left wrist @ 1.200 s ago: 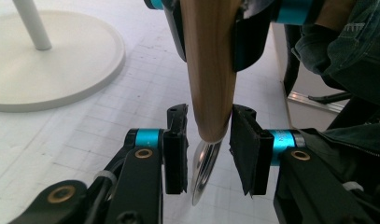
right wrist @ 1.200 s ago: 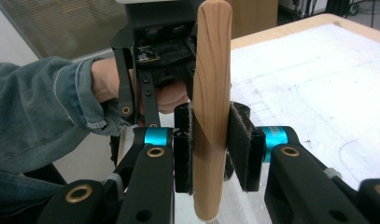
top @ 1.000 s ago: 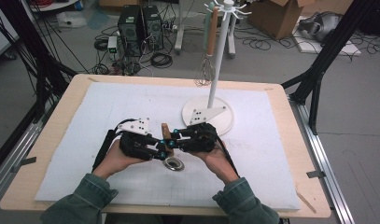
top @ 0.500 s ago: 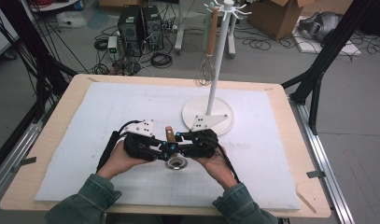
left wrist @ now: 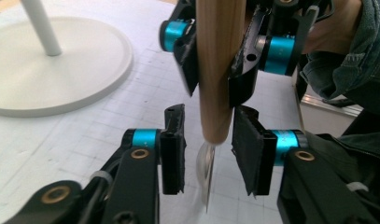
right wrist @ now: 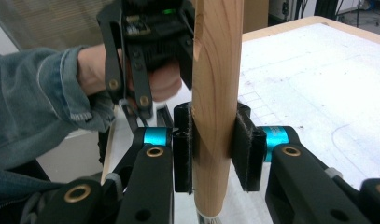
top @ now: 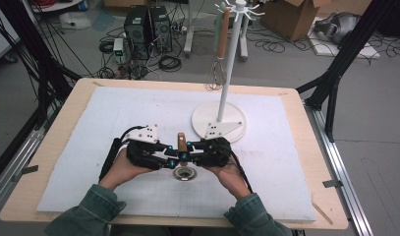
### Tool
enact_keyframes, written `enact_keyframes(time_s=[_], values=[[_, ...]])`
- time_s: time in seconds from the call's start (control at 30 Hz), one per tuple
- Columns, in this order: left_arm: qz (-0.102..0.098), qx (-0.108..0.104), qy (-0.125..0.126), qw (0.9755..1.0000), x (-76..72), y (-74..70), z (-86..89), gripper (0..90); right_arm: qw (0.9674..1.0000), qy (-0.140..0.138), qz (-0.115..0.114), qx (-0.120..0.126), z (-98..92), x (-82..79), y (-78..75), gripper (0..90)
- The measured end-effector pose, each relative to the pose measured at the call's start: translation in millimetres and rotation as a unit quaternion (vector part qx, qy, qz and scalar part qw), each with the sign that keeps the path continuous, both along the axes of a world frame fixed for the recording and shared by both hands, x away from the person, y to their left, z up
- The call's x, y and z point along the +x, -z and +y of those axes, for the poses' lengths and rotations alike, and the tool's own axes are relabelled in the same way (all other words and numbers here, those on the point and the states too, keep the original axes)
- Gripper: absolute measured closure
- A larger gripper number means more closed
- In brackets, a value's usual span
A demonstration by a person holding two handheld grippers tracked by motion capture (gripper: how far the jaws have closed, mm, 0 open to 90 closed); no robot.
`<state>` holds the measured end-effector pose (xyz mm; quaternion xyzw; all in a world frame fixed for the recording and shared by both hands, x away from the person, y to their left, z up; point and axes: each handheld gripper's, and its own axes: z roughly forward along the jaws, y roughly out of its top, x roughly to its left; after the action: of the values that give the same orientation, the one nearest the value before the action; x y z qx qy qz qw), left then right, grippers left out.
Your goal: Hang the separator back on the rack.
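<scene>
No legible writing, no containers. Upright round light-wood utensil handle [right wrist: 217, 107] over white gridded mat [top: 114, 118], clamped in right gripper [right wrist: 214, 144]. Left gripper [left wrist: 208, 149] just opening, pads clear of handle's lower end.

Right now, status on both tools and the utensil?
Right tool clamped on wooden handle, upright. Left tool just opened, pads clear of it. Stand beyond, nothing blocking.

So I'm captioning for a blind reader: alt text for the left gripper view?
The farther tongs clamp an upright round wooden handle; the near tongs stand open around its lower end. A round white stand base sits behind, left.
</scene>
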<state>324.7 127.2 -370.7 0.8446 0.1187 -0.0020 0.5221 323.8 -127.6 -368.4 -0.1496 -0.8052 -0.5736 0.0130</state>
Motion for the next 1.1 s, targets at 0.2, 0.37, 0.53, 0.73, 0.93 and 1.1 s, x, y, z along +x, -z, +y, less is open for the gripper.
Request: enact_keyframes(time_s=[0.2, 0.37, 0.53, 0.73, 0.93, 1.1], values=[[-0.006, -0.009, -0.015, 0.9998, -5.6, -4.8, 15.2, 55.9, 1.0, 0.002, 0.004, 0.002, -9.1, 3.7, -2.4, 72.5], [-0.011, 0.009, -0.028, 0.9995, -8.4, -0.5, 31.4, 49.1, 0.9999, 0.009, 0.01, 0.005, -27.4, 8.9, -13.3, 72.5], [-0.019, 0.021, -0.052, 0.9982, -12.0, 3.9, 47.5, 42.4, 0.9997, 0.021, 0.009, 0.01, -50.6, 16.6, -27.3, 72.5], [-0.018, 0.02, -0.069, 0.9973, -13.3, 8.3, 59.9, 34.9, 0.9993, 0.035, 0.008, 0.003, -71.6, 27.5, -39.5, 72.5], [-0.021, 0.02, -0.095, 0.9951, -15.8, 10.4, 69.5, 28.9, 0.9985, 0.054, 0.001, -0.006, -86.6, 37.2, -54.0, 72.4], [-0.021, 0.024, -0.11, 0.9934, -15.5, 14.8, 76.6, 25.8, 0.9983, 0.057, -0.001, -0.006, -94.9, 43.0, -64.4, 72.4]])
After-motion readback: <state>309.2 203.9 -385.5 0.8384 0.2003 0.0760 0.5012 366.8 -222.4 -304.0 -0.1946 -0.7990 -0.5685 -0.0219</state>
